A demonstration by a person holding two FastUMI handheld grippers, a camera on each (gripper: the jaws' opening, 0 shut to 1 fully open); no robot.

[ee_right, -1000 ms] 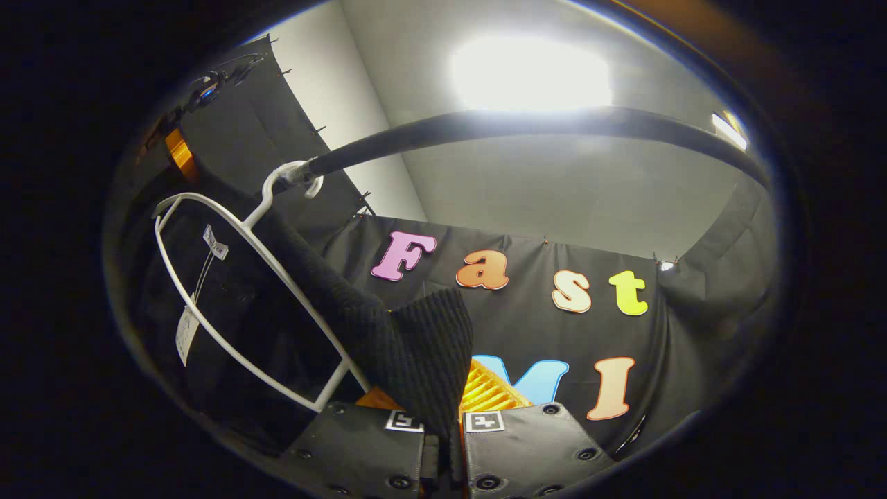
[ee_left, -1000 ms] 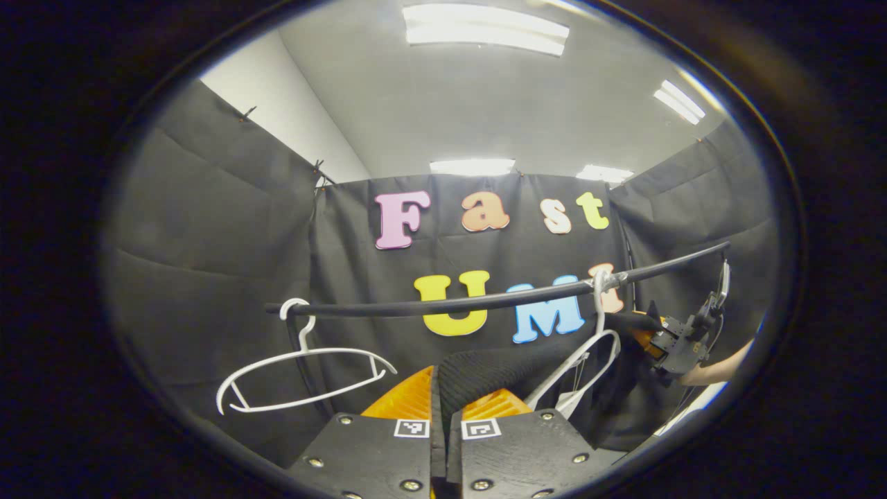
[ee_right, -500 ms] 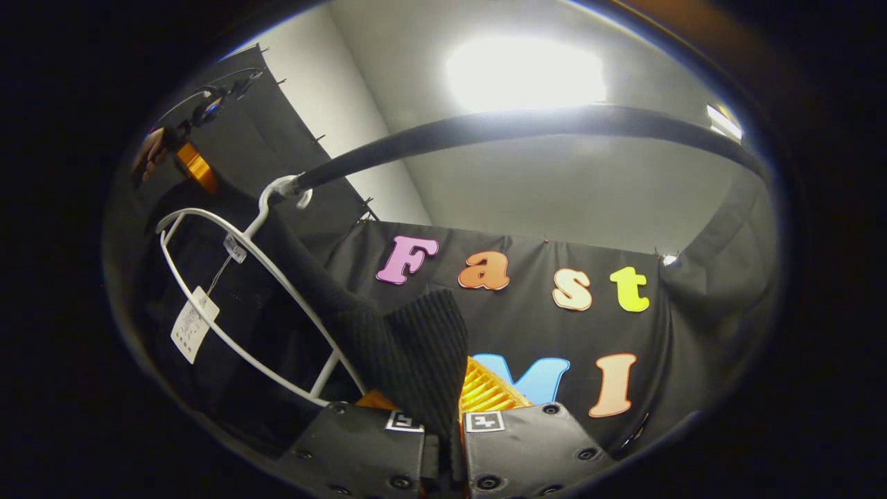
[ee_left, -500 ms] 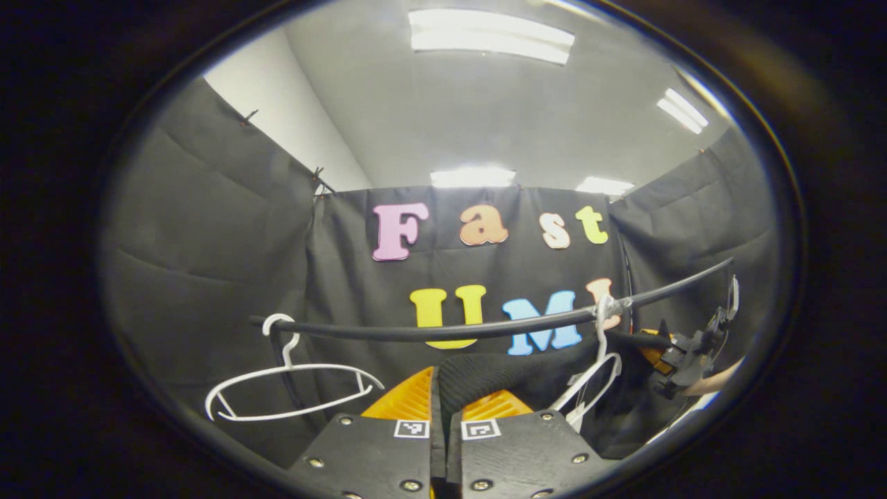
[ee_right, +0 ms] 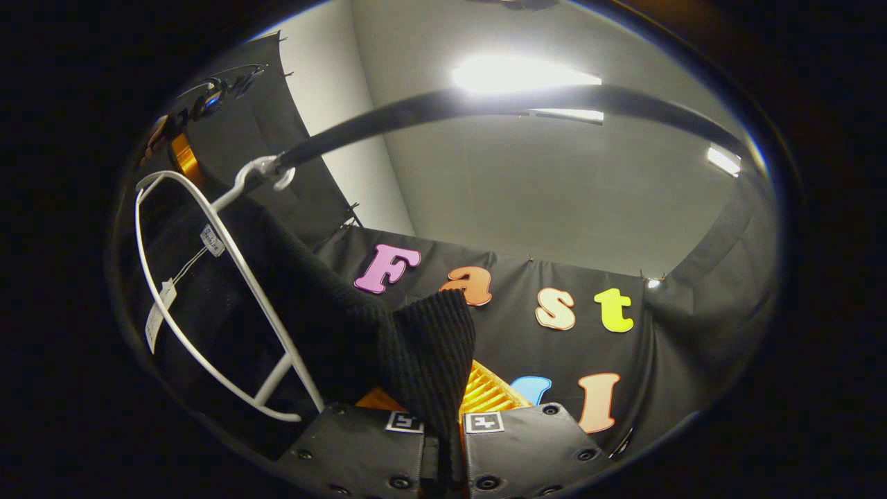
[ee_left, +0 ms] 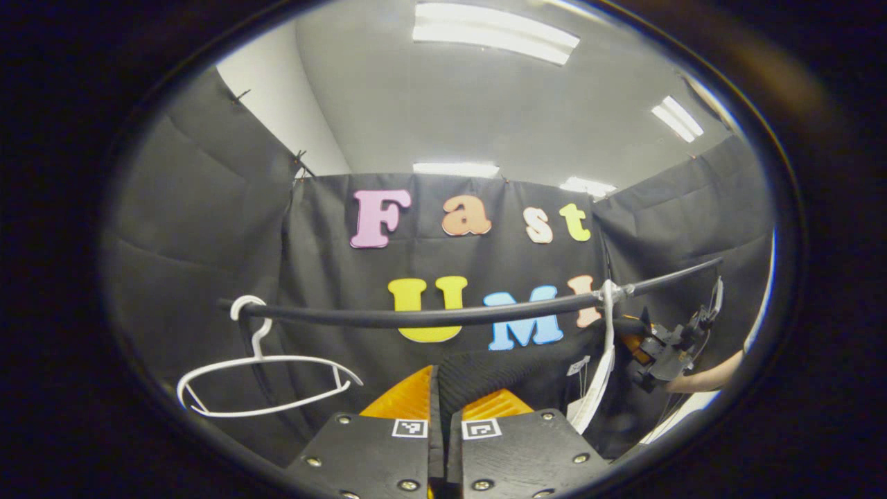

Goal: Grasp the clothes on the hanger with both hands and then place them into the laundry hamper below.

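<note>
In the left gripper view, the left gripper is clenched on a fold of the black ribbed knit garment, the cloth pinched between both fingers; in the right gripper view, the right gripper is clenched the same way on another fold of the garment. Compared with the views half a second and one second earlier, the white hanger carrying the garment has swung: in the left gripper view it now hangs almost edge-on under the rail, where it previously showed a wider loop, and the garment's paper tags have shifted with it. Judgement: the knit is being drawn off the hanger's shoulders by both grips, but it still drapes from the hanger neck, so the release step is not yet complete and the lowering to the hamper has not begun. Count, near to far: two grippers, one garment, two white hangers (the loaded one and an empty hanger farther along), one black rail. Beyond the loaded hanger, the right gripper and the person's forearm appear.
</note>
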